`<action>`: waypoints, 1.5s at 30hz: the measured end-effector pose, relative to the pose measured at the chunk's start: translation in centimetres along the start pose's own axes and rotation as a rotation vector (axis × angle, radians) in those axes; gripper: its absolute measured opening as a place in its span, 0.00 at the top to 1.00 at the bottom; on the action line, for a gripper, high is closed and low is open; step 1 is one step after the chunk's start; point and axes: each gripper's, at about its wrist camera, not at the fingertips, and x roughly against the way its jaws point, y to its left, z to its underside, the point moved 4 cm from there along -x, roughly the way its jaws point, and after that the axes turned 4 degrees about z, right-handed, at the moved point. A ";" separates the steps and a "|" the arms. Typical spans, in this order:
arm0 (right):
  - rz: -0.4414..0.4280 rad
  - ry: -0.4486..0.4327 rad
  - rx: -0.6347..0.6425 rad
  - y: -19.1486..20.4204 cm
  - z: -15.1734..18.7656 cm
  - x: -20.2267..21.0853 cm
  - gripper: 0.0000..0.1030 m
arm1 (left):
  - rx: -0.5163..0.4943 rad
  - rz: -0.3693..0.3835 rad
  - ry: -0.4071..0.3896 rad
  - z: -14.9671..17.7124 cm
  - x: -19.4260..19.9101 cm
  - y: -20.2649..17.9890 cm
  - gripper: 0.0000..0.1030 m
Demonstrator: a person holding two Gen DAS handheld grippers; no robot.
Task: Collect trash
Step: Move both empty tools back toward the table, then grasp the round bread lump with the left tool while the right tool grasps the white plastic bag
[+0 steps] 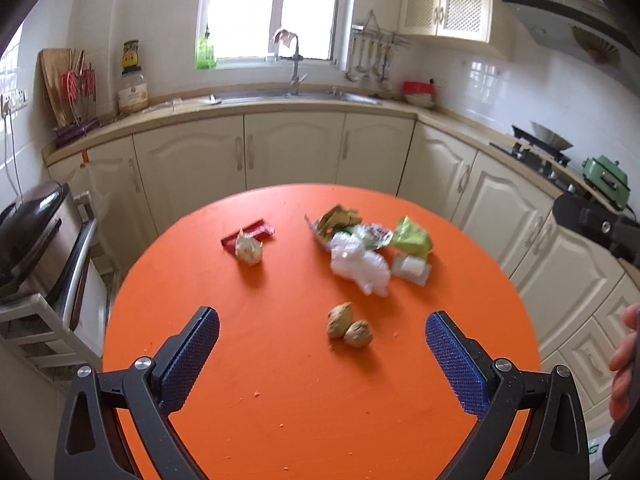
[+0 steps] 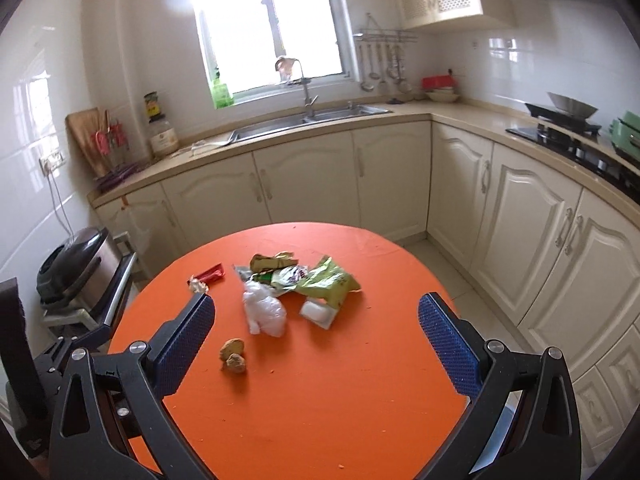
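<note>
Both grippers hang wide open and empty over the orange bench (image 1: pixel 280 420). Left gripper (image 1: pixel 322 340): two walnuts (image 1: pixel 350 326) lie between its fingers, just ahead. Right gripper (image 2: pixel 316 328): plastic bag (image 2: pixel 264 312) and wrapper pile (image 2: pixel 316 276) ahead. Risk: round walnuts may roll off; thin bag may slip the pads.

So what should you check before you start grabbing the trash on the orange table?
1. Left gripper open and empty: ok.
2. Right gripper open and empty: ok.
3. Two brown lumps lie alone, nearest the left gripper: ok.
4. Wrapper pile is overlapped, so single pieces are hard to pick: not ok.
5. Red wrapper lies under a crumpled wad: not ok.
6. Bin or bag for the trash in view: cannot tell.
</note>
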 end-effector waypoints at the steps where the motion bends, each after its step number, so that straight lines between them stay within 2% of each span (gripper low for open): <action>1: -0.001 0.010 0.002 0.2 0.2 -0.5 0.00 | -0.002 0.000 0.013 -0.7 -1.1 0.2 0.01; 2: -0.003 0.016 0.002 0.2 0.5 -0.8 0.00 | -0.005 0.001 0.031 -0.5 -1.9 0.2 0.01; 4: -0.002 0.037 0.002 0.2 0.9 -1.7 0.00 | -0.010 0.017 0.063 -3.0 -5.2 1.8 0.01; 7: 0.002 0.064 0.000 0.0 1.4 -3.1 0.00 | 0.007 0.017 0.099 -3.4 -7.9 2.4 0.01; 17: 0.005 0.143 0.003 -0.2 2.1 -8.1 0.00 | 0.047 0.003 0.156 -5.3 -14.3 4.2 0.03; 19: -0.004 0.155 0.006 0.0 2.1 -9.2 0.00 | 0.045 0.008 0.178 -5.7 -15.4 4.3 0.09; 21: -0.013 0.163 0.009 0.4 2.0 -10.0 0.00 | 0.045 0.025 0.216 -6.0 -16.8 4.5 0.19; 23: -0.017 0.172 0.013 0.6 2.0 -10.7 0.00 | 0.060 0.053 0.222 -6.7 -17.8 4.7 0.23; 27: -0.029 0.190 0.024 1.2 2.1 -12.0 0.00 | 0.057 0.098 0.238 -8.1 -19.3 5.1 0.49; 29: -0.037 0.198 0.032 1.5 2.1 -12.5 0.00 | 0.055 0.119 0.242 -8.5 -19.6 5.2 0.55; 32: -0.044 0.205 0.041 2.0 2.1 -13.0 0.00 | 0.097 0.170 0.259 -9.0 -20.5 6.3 0.55; 34: -0.046 0.208 0.044 2.2 2.1 -13.2 0.00 | 0.118 0.175 0.259 -8.9 -20.4 7.4 0.53; 38: -0.042 0.217 0.043 2.0 2.4 -13.4 0.00 | 0.125 0.160 0.252 -9.4 -20.1 9.1 0.44; 40: -0.040 0.220 0.039 1.8 2.5 -13.4 0.00 | 0.120 0.155 0.240 -9.5 -19.7 9.7 0.31; 45: -0.035 0.228 0.027 1.4 3.0 -13.5 0.00 | 0.088 0.143 0.241 -9.0 -19.7 10.2 0.29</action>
